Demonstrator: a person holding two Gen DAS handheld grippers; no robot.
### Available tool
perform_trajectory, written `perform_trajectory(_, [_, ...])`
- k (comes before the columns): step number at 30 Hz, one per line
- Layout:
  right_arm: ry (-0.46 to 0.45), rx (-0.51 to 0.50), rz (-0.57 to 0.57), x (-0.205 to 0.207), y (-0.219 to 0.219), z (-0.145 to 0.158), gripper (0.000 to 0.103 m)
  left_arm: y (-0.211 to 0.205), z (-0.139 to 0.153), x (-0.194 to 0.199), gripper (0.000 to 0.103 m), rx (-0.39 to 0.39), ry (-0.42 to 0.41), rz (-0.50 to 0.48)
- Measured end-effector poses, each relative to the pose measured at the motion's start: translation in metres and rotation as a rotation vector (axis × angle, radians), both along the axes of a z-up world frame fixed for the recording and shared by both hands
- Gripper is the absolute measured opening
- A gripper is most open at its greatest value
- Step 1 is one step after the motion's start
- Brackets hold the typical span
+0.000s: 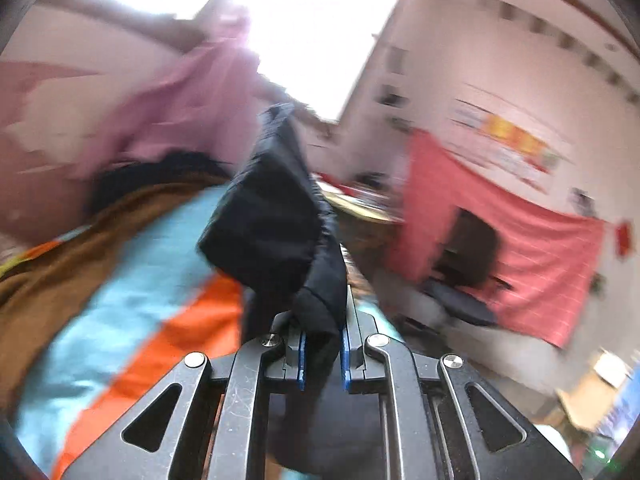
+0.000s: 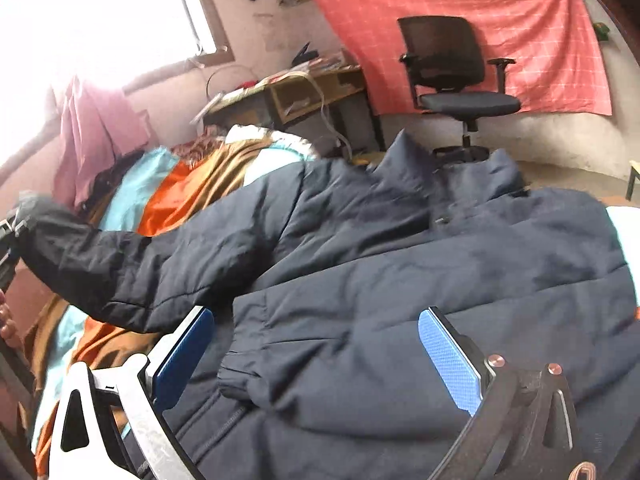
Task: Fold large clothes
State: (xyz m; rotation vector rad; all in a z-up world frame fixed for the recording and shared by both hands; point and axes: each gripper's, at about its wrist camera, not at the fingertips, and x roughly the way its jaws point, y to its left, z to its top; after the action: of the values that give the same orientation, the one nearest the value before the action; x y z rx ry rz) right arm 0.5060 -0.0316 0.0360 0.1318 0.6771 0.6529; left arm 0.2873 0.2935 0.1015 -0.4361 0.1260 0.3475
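A large dark navy puffer jacket (image 2: 400, 248) lies spread on a bed covered by a striped blanket (image 2: 168, 196) of blue, orange and brown. In the left wrist view my left gripper (image 1: 322, 346) is shut on the end of the jacket sleeve (image 1: 272, 216), which is lifted off the blanket (image 1: 132, 300). The right wrist view shows that sleeve (image 2: 132, 264) stretched out to the left, with the left gripper (image 2: 10, 236) at the frame's edge. My right gripper (image 2: 316, 344) hangs open just over the jacket's front, near the other cuff (image 2: 244, 376), its blue pads (image 2: 452, 360) wide apart.
A black office chair (image 2: 456, 76) stands by a red cloth (image 2: 500, 24) hung on the far wall. A cluttered desk (image 2: 304, 92) sits beyond the bed. Pink fabric (image 2: 96, 132) hangs under a bright window (image 2: 100, 12) at the left.
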Motion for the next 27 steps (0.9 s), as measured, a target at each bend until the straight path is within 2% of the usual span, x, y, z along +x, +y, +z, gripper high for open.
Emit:
perform_trajectory(6, [-0.020,-0.009,-0.103,-0.008,-0.074,0.020,0.103,-0.092,0.022,0.048,0.010,0.075,0.004,-0.314])
perform_trajectory(12, [-0.035,-0.018,-0.235,-0.019,-0.149,0.024,0.103,-0.185,0.009,0.094,0.010,0.137,0.071,-0.558])
perform_trajectory(17, [-0.026,-0.020,-0.319,-0.017,-0.196,0.018,0.103,-0.247,-0.026,0.123,0.010,0.159,0.153,-0.701])
perform_trajectory(21, [0.020,0.010,-0.345,-0.010,-0.225,0.007,0.103,-0.296,-0.064,0.140,0.010,0.173,0.263,-0.806])
perform_trajectory(27, [0.107,0.135,-0.359,0.002,-0.258,-0.013,0.103,-0.353,-0.118,0.153,0.010,0.210,0.453,-0.903])
